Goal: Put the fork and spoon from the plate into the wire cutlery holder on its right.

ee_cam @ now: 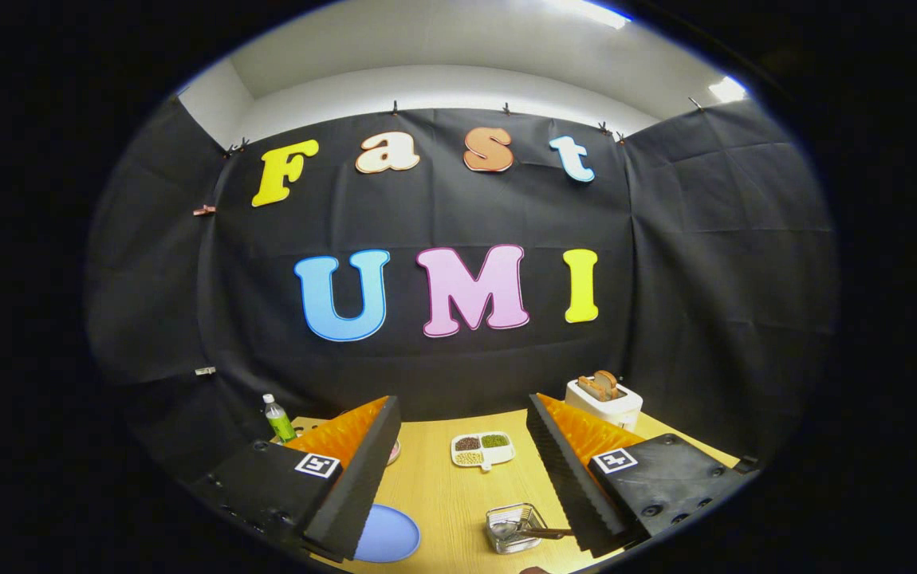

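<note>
Gaping claw [458,478] above wire cutlery holder [513,528], plate [387,536].

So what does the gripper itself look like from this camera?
The gripper has two wedge-shaped fingers with ribbed, sawtooth inner faces. Each sits on a flat block with screw holes and a small square black-and-white marker. The fingers stand wide apart, holding nothing.

Staged recording booth, not a lived-in kitchen. Black cloth wall [458,367] hangs clipped on three sides of a light wooden table [450,494], white ceiling above. Kitchen props are set out on the table: a white toaster [604,401] at its far right corner, a divided snack tray [482,450] mid-table, a green bottle [278,418] far left, a blue plate [387,536] near left, a wire cutlery holder [513,528] to the plate's right.
</note>
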Demonstrator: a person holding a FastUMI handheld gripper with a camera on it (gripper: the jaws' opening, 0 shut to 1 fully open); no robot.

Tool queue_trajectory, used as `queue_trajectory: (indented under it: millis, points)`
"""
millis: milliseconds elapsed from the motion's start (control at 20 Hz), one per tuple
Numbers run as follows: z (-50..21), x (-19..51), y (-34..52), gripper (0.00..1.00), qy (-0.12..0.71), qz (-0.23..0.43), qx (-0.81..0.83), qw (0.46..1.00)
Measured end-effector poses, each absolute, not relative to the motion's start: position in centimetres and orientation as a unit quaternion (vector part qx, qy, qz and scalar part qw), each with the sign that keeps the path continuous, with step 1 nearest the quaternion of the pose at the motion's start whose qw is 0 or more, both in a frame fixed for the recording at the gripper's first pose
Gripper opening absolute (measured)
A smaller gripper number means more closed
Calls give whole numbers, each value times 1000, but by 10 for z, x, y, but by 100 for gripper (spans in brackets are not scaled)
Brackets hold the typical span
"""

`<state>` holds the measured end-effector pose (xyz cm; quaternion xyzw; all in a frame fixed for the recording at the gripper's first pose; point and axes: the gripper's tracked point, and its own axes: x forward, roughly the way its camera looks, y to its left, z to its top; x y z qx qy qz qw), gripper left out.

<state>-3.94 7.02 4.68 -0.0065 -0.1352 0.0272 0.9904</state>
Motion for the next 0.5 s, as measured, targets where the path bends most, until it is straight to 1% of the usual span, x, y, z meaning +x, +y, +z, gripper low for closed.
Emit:
queue_trajectory:
  millis: [200, 350, 500]
  points:
    - [54, -48, 72, 99, -145, 39, -6, 989]
    - [61, -59, 55, 99, -165, 25, -9, 986]
    - [70, -67, 47, 99, -178, 32, -2, 983]
